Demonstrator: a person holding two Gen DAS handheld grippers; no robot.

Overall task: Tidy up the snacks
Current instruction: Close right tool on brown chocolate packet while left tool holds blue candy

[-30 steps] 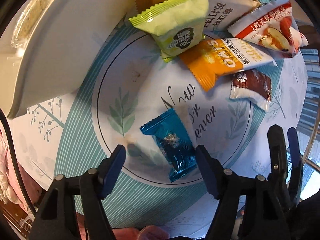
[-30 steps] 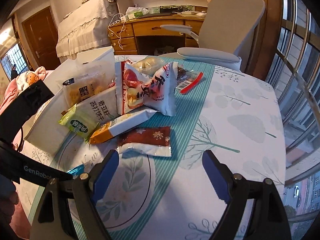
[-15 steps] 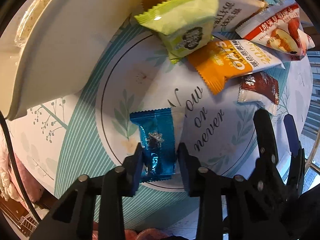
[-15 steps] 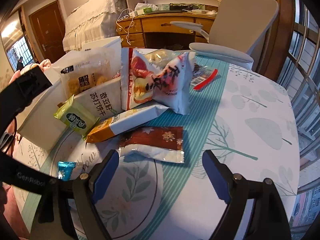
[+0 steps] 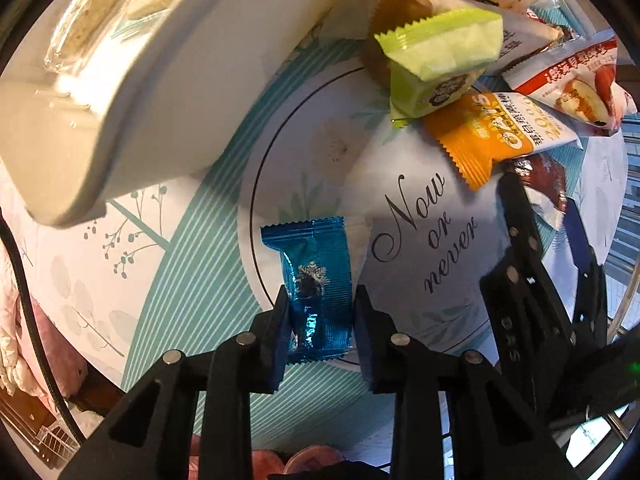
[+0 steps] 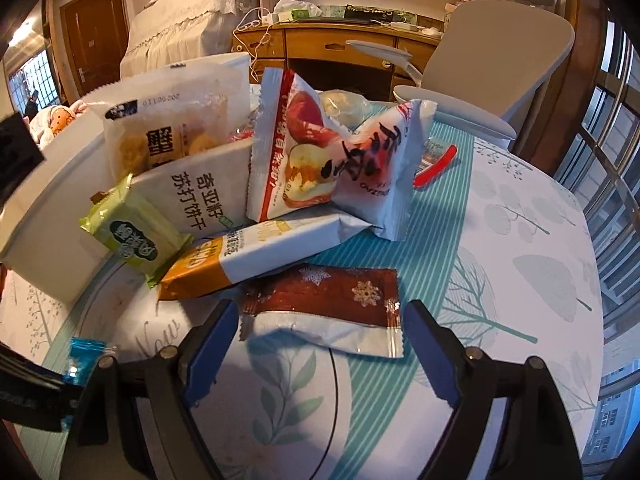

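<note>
Patterned tablecloth (image 5: 168, 280) covered the round table, with a desk and chair behind. The blue candy packet (image 5: 316, 280) lay flat on the cloth, pinched across its lower half by the left gripper (image 5: 320, 328). The right gripper (image 6: 316, 344), spread and closing slightly, flanked the brown-and-white packet (image 6: 324, 312) without contact. Both packets were judged light, crinkly and slippery; a mid-body grasp was advised.

Left claw (image 5: 320, 320) clamped on blue snack packet (image 5: 316, 280); white bin (image 5: 160, 92) upper left.
</note>
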